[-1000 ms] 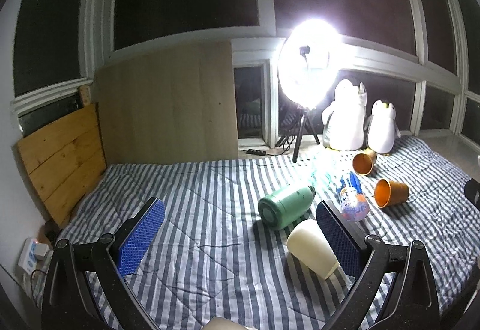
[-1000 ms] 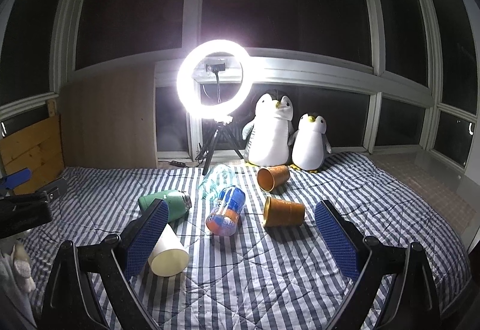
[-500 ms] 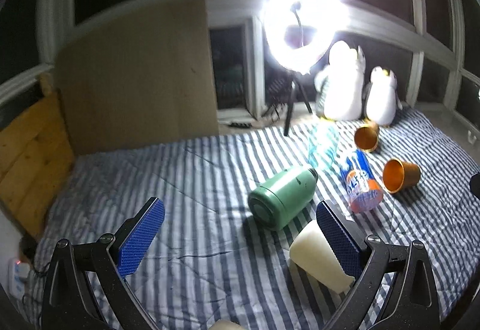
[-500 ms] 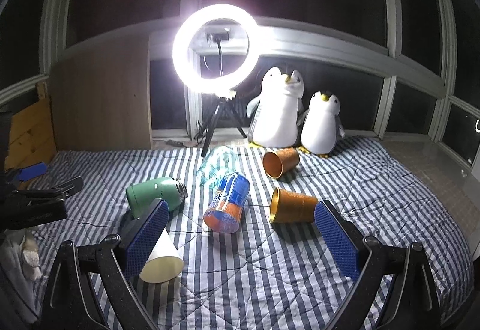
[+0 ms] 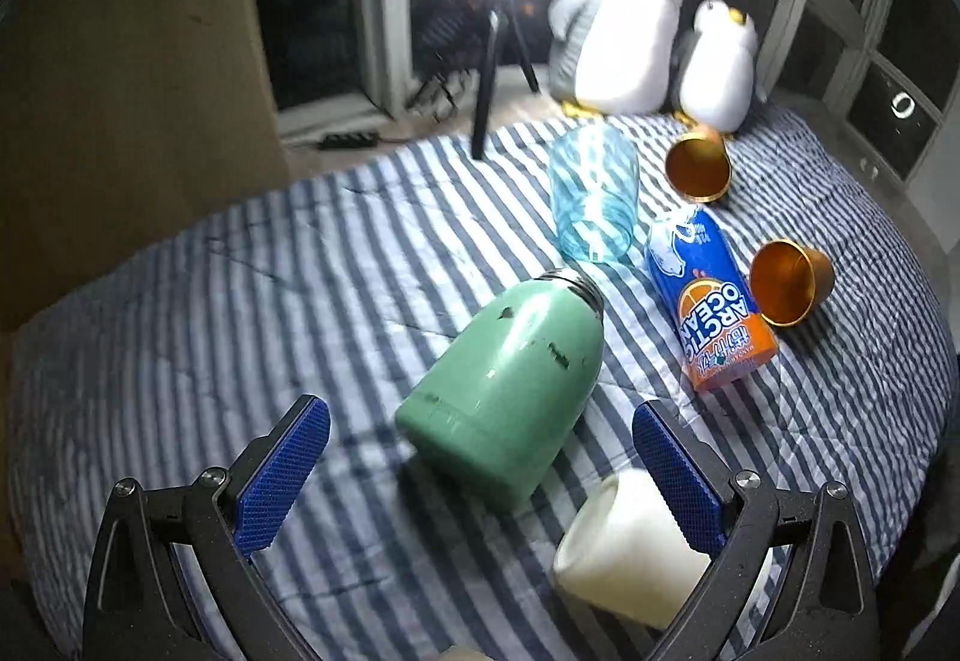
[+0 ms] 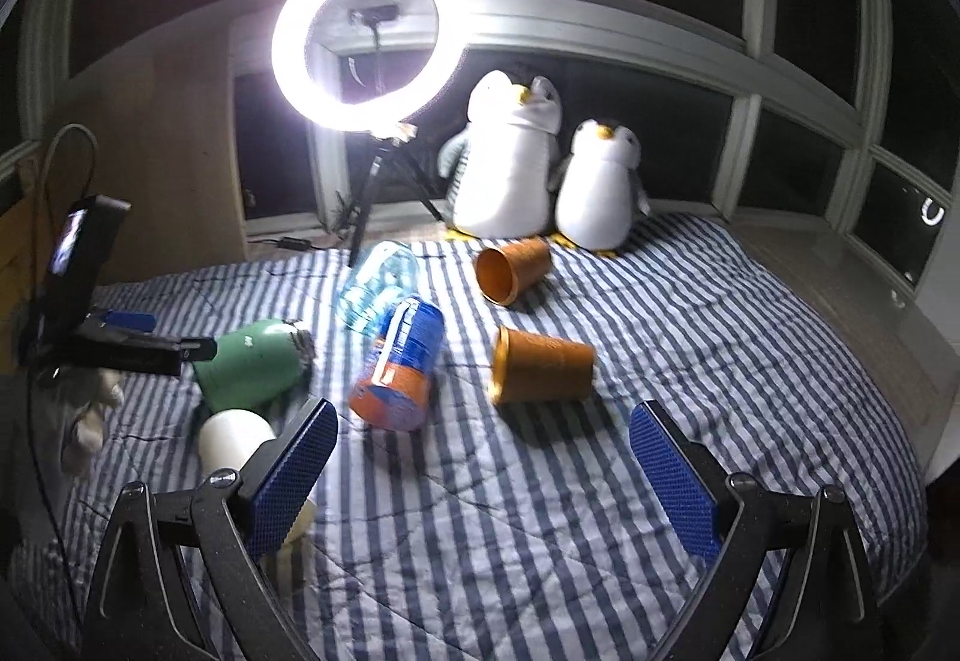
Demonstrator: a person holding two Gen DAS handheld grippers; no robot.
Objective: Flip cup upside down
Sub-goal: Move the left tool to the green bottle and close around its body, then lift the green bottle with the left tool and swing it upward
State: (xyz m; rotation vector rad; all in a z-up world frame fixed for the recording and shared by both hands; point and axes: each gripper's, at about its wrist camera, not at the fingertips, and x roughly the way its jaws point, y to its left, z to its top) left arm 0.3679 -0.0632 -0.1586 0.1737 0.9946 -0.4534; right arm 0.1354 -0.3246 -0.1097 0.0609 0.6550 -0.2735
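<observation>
The left gripper [image 5: 480, 457], jaws apart, nears the green flask [image 5: 510, 385] lying on its side: probably rigid, smooth, slippery; best gripped mid-body. The right gripper [image 6: 483, 472] is also spread wide.

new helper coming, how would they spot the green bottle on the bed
Start at the ring light and come straight toward the camera across the striped bed. The green bottle lies on its side, left of the blue-orange can; it's the only green thing.
</observation>
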